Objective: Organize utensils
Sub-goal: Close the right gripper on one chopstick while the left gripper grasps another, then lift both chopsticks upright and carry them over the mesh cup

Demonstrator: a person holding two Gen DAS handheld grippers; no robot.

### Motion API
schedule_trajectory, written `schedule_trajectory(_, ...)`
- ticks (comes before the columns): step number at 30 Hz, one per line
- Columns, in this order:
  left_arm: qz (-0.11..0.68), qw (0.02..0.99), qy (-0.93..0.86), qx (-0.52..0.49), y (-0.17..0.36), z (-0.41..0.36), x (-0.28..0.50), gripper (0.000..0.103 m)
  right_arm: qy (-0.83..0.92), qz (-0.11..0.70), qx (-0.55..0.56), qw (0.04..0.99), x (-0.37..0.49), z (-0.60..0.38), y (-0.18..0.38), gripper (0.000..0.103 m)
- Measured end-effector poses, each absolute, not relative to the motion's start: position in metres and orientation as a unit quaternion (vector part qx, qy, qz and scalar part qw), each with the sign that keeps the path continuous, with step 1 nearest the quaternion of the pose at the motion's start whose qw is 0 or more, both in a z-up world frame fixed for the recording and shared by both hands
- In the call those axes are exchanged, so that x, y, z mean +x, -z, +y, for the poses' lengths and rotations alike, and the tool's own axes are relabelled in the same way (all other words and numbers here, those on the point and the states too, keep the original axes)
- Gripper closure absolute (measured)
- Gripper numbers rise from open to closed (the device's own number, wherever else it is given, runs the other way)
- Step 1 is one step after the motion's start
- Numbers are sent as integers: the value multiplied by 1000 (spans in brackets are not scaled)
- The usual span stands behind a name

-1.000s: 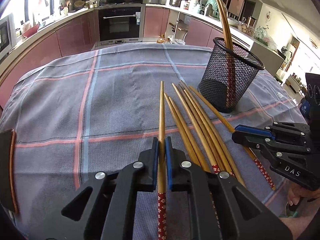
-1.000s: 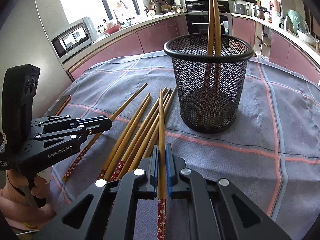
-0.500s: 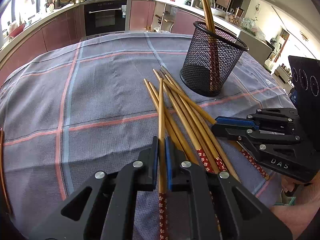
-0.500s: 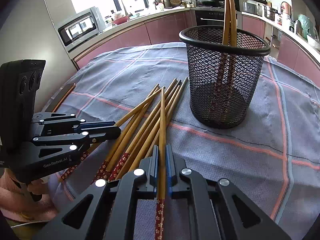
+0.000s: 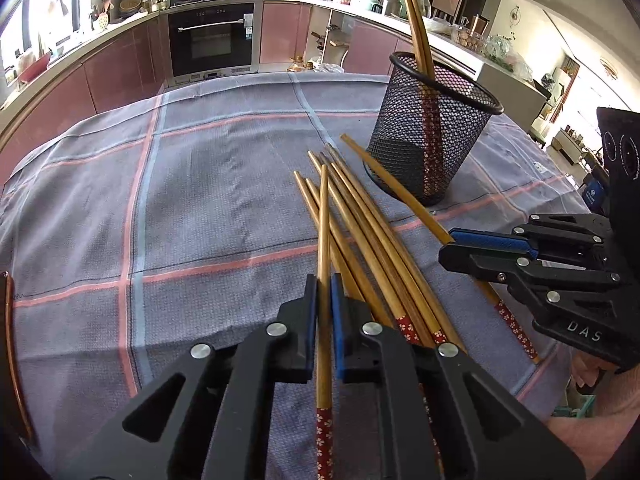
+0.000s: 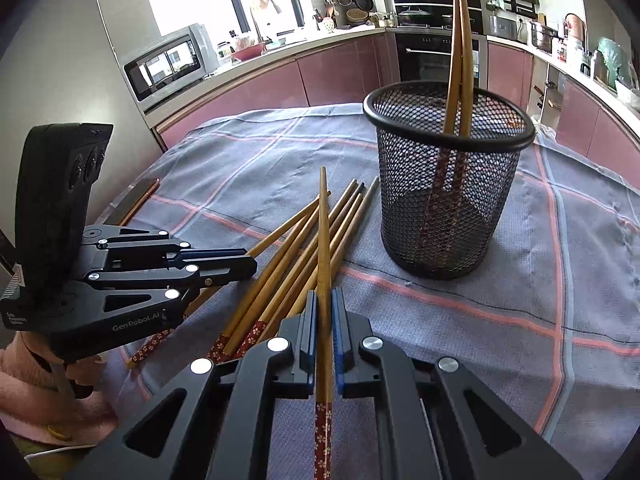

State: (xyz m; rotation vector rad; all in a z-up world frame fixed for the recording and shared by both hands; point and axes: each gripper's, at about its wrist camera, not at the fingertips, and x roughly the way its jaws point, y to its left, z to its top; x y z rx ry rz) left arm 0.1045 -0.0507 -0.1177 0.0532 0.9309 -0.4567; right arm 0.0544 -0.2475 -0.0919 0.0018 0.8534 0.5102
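My left gripper is shut on a wooden chopstick with a red flowered handle, held just above the pile. My right gripper is shut on another such chopstick, its tip raised above the pile. Several loose chopsticks lie fanned on the checked cloth and show in the right wrist view too. A black mesh holder stands upright behind them with two chopsticks leaning in it; it also shows in the right wrist view. The right gripper appears at the right edge of the left wrist view; the left gripper at the left of the right wrist view.
The round table's edge lies at the left and near side. Kitchen counters, an oven and a microwave stand beyond the table. The person's hands are at the near table edge.
Both grippers have lifted and tilted with their chopsticks held. The holder now sits lower and farther in both views. The pile has not moved.
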Motion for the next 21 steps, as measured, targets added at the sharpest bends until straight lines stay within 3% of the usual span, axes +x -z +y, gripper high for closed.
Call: schedule_trajectory(21, 315, 903, 290, -38, -1, -22, 80, 96, -242, 287, 43, 926, 36, -291, 12, 97)
